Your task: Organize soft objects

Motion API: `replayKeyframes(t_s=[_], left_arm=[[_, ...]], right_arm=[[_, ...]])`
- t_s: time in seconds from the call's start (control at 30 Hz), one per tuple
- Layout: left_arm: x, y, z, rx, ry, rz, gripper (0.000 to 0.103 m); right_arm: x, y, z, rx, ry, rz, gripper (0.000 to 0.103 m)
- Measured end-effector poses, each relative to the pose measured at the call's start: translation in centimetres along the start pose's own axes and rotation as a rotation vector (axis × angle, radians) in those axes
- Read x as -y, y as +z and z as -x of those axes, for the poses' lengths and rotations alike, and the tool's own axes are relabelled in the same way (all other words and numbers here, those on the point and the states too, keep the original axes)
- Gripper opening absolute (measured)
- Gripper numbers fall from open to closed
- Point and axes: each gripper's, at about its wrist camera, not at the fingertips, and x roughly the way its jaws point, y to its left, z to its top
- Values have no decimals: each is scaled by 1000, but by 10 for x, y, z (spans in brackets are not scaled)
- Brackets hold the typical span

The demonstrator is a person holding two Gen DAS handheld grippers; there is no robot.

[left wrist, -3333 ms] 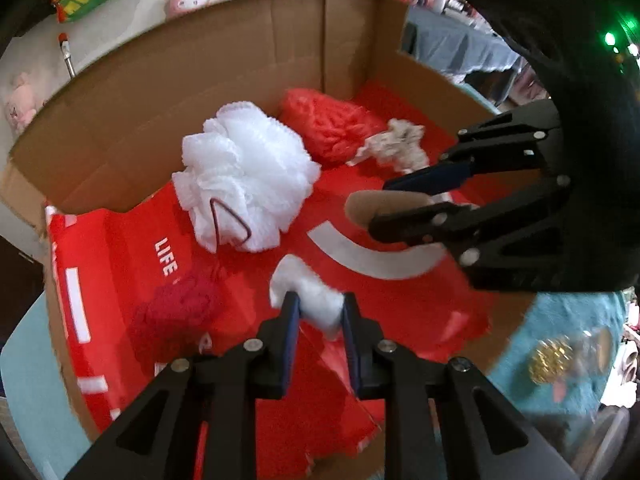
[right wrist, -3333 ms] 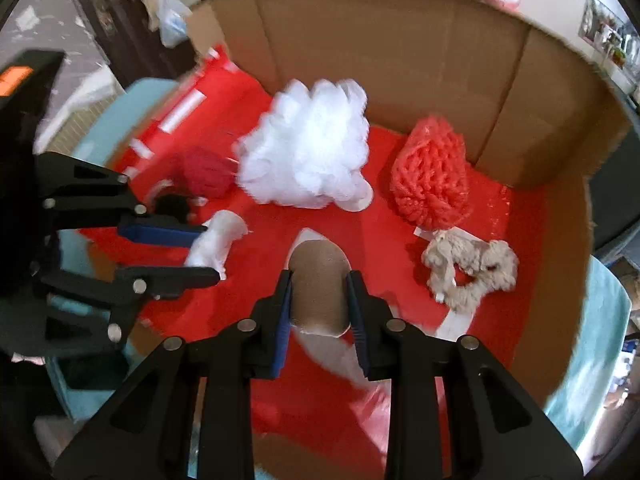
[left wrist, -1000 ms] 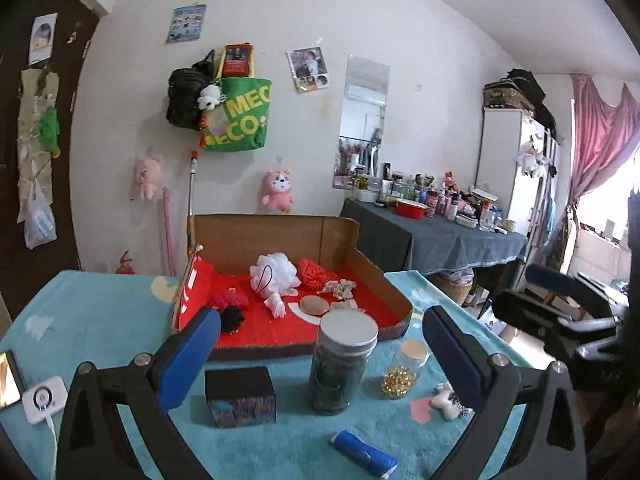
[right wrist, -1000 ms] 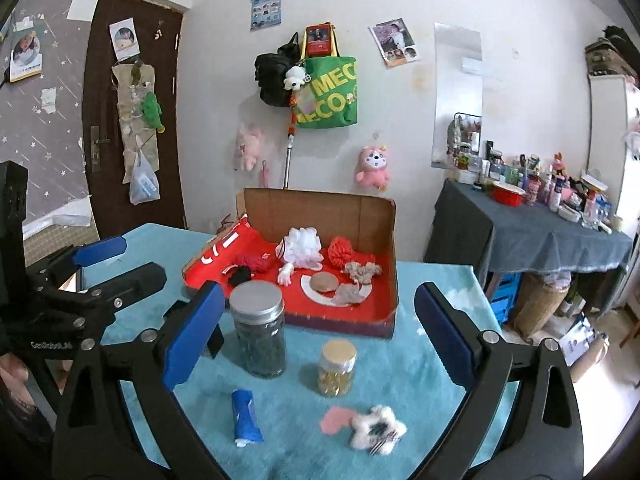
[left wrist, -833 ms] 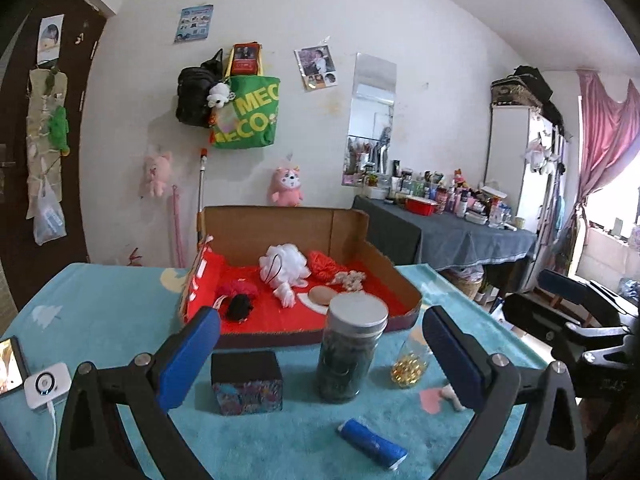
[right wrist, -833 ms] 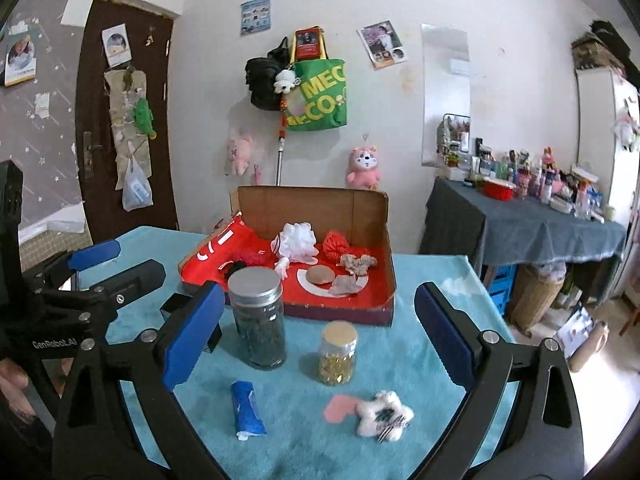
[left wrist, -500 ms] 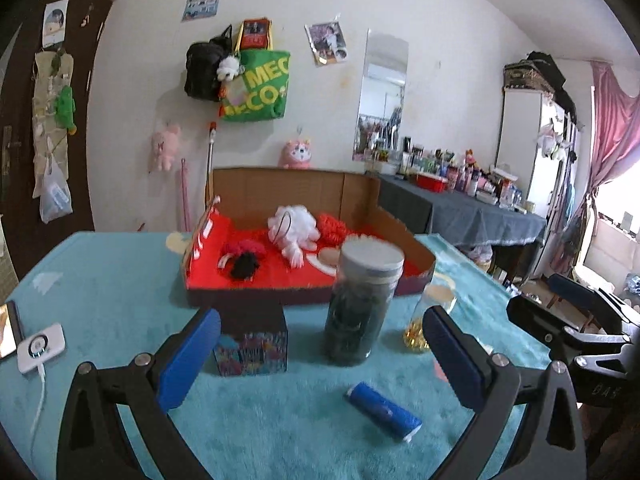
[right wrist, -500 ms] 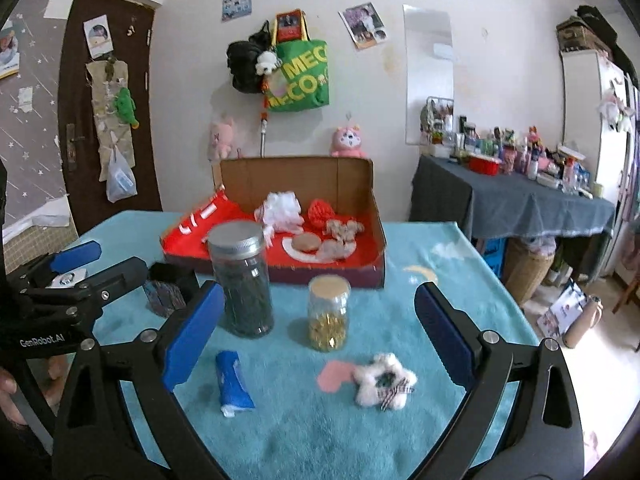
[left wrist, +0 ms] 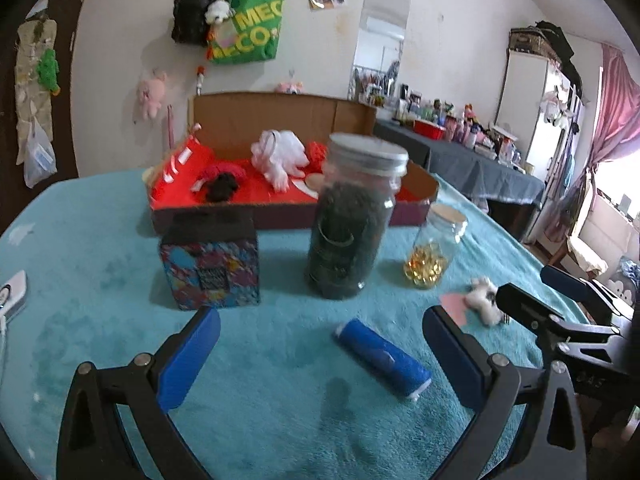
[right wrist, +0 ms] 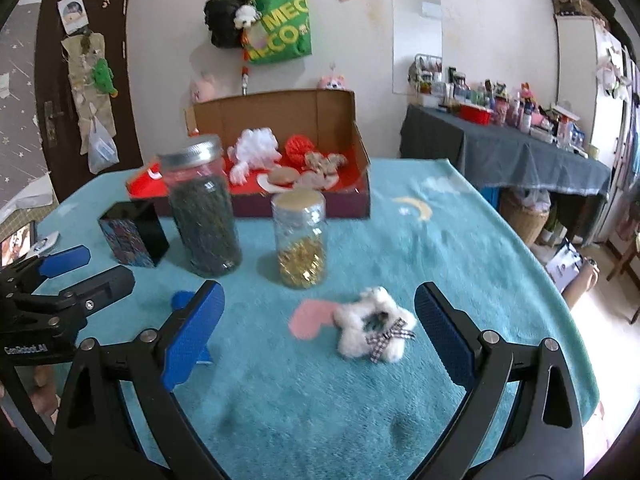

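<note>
White fluff marks the nearest loose soft piece: a small plush toy (right wrist: 374, 326) with a checked bow is seen lying on the teal-covered bench (right wrist: 460, 248), just ahead of the right gripper (right wrist: 318, 328) and slightly right of the midline between its jaws, which are spread wide and hold nothing. No clear long axis can be made out on the toy; it is roughly round, with a pink heart-shaped piece (right wrist: 308, 318) touching its left side. The right gripper is judged the nearer one.

From the left gripper (left wrist: 320, 342), likewise held wide apart and empty, a blue roll (left wrist: 382, 352) is seen just ahead between the jaws, its long axis running diagonally from near-right to far-left.

Between both grippers and the cardboard box (right wrist: 340, 120) at the far side of the bench, where a white mesh puff (right wrist: 256, 146) and a red knitted piece (right wrist: 300, 148) already lie, a dark-filled jar (right wrist: 204, 216), a smaller jar of gold contents (right wrist: 300, 240) and a patterned box (left wrist: 210, 266) stand upright. Any carry to the box is judged to need passing over or around these.
</note>
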Motion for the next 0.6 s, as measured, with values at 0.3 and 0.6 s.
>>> replayKeyframes(t_s=[0.3,0.6], left_arm=[[12,-5,-29,-117,-45,9,103],[19,-9,-52,-231,-82,-4,79]], right_arm=[[30,-10,-33,-122,-29,-39,97],[48,-15,-61,-249,23,-62,91]])
